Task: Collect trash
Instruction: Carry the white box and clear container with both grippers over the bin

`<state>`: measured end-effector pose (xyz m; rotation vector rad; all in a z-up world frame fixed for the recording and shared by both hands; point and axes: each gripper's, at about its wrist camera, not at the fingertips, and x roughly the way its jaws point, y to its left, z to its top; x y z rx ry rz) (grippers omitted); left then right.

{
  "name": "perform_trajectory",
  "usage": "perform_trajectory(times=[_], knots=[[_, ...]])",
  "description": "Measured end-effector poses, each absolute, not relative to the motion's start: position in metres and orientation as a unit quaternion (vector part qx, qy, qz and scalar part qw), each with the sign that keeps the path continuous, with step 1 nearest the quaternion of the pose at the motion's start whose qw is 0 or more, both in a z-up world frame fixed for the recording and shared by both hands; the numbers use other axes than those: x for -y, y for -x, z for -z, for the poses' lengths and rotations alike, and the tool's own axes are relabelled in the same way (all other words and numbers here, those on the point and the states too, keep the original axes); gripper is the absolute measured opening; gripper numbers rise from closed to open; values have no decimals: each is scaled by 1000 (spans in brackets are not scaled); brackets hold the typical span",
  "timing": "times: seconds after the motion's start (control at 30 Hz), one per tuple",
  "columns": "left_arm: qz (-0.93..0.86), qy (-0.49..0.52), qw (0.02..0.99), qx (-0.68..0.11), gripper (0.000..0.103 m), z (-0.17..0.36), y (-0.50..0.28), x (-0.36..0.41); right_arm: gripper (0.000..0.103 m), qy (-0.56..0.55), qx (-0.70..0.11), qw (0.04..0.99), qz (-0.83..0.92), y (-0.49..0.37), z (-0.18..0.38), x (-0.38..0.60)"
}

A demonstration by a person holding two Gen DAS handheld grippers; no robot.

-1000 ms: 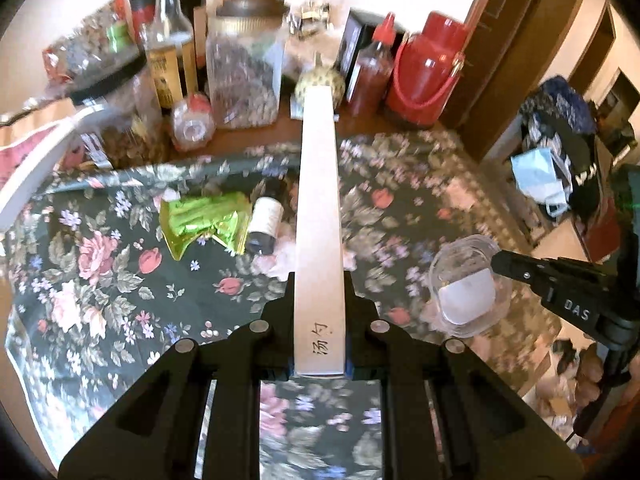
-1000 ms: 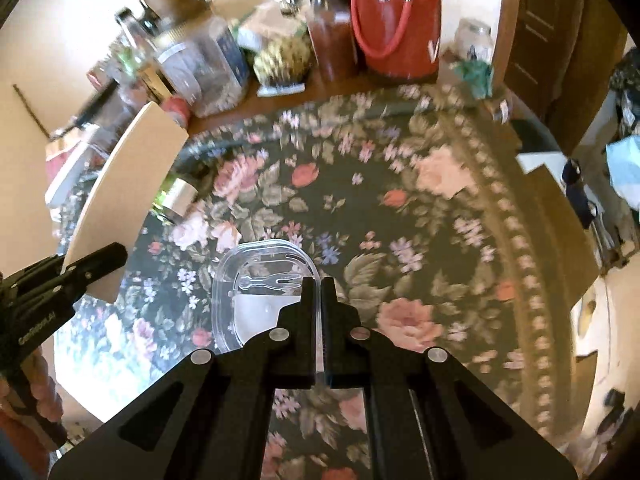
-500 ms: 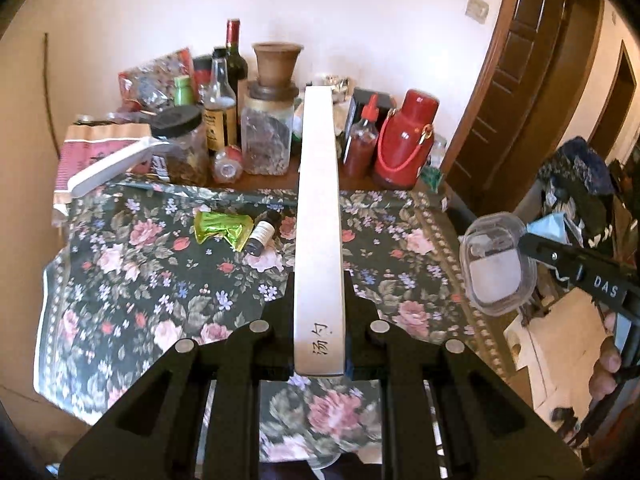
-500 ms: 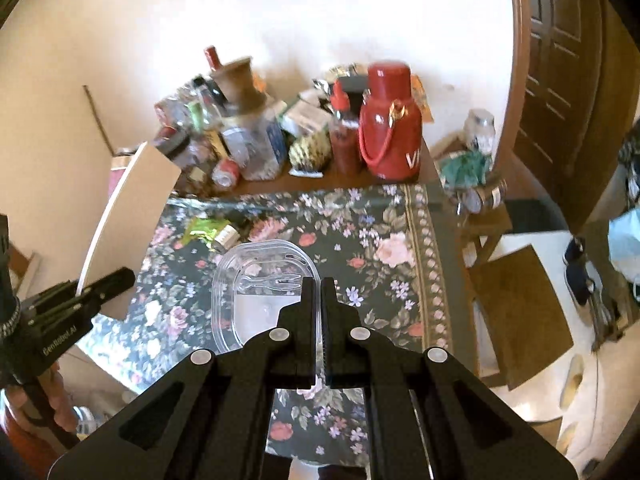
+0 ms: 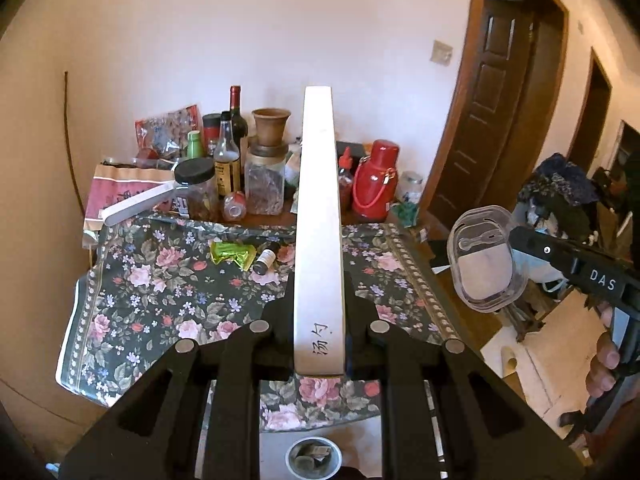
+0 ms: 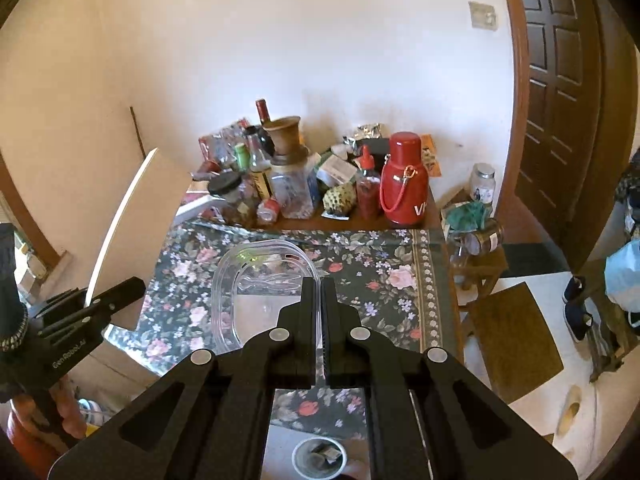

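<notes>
Trash in both tongs: left gripper (image 5: 319, 300) pinching long flat white cardboard box (image 5: 319, 216), right gripper (image 6: 320, 304) pinching clear plastic tray (image 6: 256, 284). Carry step; next, release over small round bin (image 5: 313, 458) below.

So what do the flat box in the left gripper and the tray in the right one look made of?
Flat box: likely matte white cardboard, with sharp straight edges and printed characters. Tray: thin clear glossy plastic, since the tablecloth shows through it and a moulded shape is pressed into it.
</notes>
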<state>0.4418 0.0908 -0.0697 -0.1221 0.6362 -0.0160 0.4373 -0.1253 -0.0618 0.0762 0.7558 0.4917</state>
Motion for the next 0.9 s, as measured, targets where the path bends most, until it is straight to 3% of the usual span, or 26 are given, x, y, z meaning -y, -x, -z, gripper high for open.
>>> perform_trajectory(times=[0.5,0.9], knots=[[53,31,944,-325,16,79,-285,-107,2,-80,-371,905,-191,-298,62,116],[87,30,910,-404,16,143,-239,-92,2,-63,-455,873,-162,-255,125,121]])
